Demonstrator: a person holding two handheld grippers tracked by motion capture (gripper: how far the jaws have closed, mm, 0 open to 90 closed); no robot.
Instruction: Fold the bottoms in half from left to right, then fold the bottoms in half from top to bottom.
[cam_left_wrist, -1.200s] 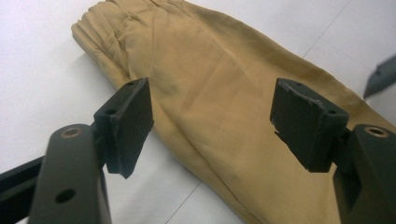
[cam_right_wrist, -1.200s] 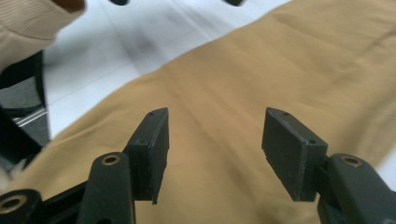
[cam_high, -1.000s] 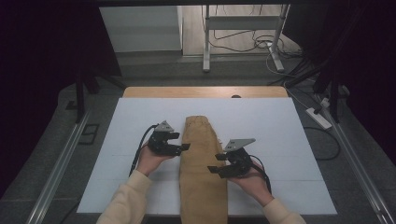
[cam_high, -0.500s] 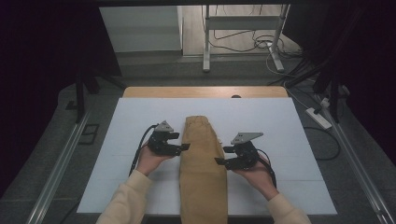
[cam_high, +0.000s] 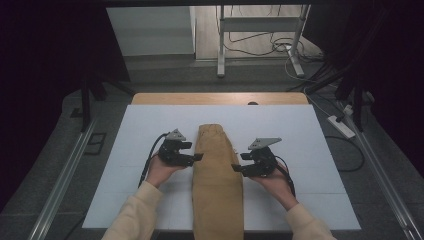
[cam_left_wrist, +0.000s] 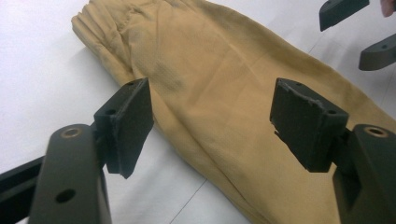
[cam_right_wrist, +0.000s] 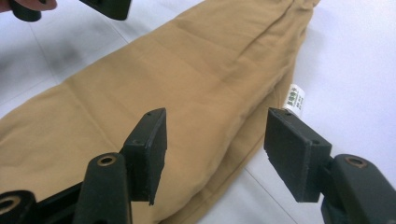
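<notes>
Both grippers sit slightly further up the table than in the earlier frames, the right one shifted most; the trousers lie as before.

Trousers (cam_high: 217, 180): tan, folded lengthwise into one long narrow strip, lying down the middle of the white table (cam_high: 150, 125), waistband at the far end, legs running toward the person and over the near edge. A small white label (cam_right_wrist: 294, 99) sticks out from the fabric edge near the waistband in the right gripper view.

Left gripper (cam_high: 196, 157): at the left edge of the strip, jaws spread wide, holding nothing. In the left gripper view its pads straddle the fabric edge, one over bare table, one over cloth; whether the tips touch the cloth I cannot tell.

Right gripper (cam_high: 236, 163): mirrored at the right edge, jaws also spread, empty. In the right gripper view the stacked fold edge lies between the jaws.

Progress, judged: the lengthwise fold looks done, edges fairly even. The crosswise fold is not yet started, as the strip is at full length. Both grippers appear placed to take the side edges below the waistband. Left to do, probably: close on both edges, lift, and fold one end over the other.
</notes>
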